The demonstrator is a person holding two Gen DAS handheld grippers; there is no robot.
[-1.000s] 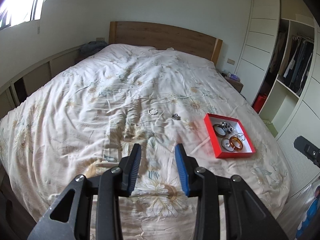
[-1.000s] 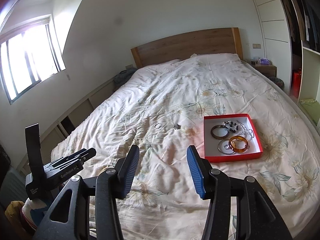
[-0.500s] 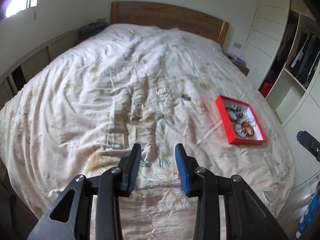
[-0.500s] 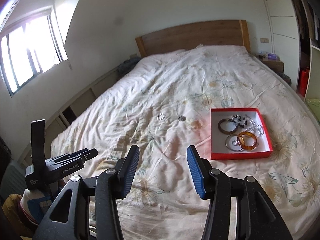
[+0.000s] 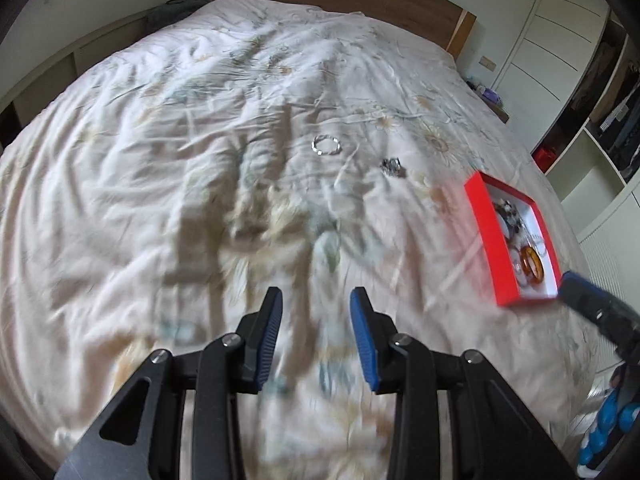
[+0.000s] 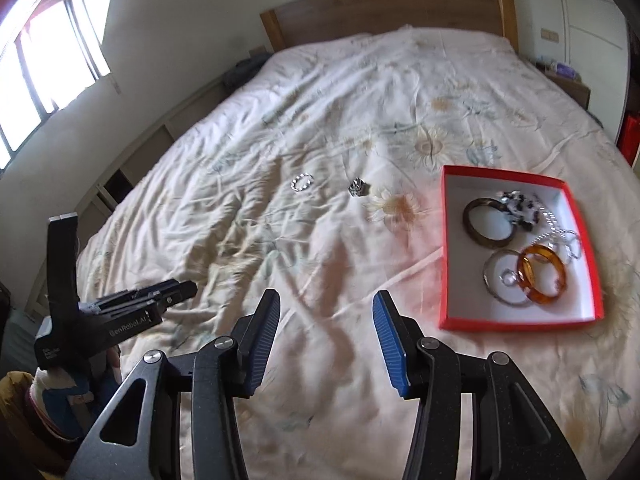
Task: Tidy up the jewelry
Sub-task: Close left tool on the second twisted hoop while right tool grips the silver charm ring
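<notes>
Silver beaded bracelet (image 6: 301, 182) and small silver cluster (image 6: 357, 187) lie on the floral duvet (image 6: 320, 120), at 9 o'clock of the red tray (image 6: 520, 322). Cluster detail is blurred. Left gripper (image 5: 316, 336) is held apart, empty; right gripper (image 6: 326, 344) is closing, empty.

I see a bed with a rumpled floral duvet (image 6: 280, 128) filling most of both views. A wooden headboard (image 6: 384, 12) stands at its far edge. A bright window (image 6: 44, 68) sits on the wall past the left edge. Beyond the far right corner I make out a nightstand (image 6: 570, 82) and white wardrobe doors (image 5: 532, 36), with open shelves (image 5: 600, 128) beside them.
</notes>
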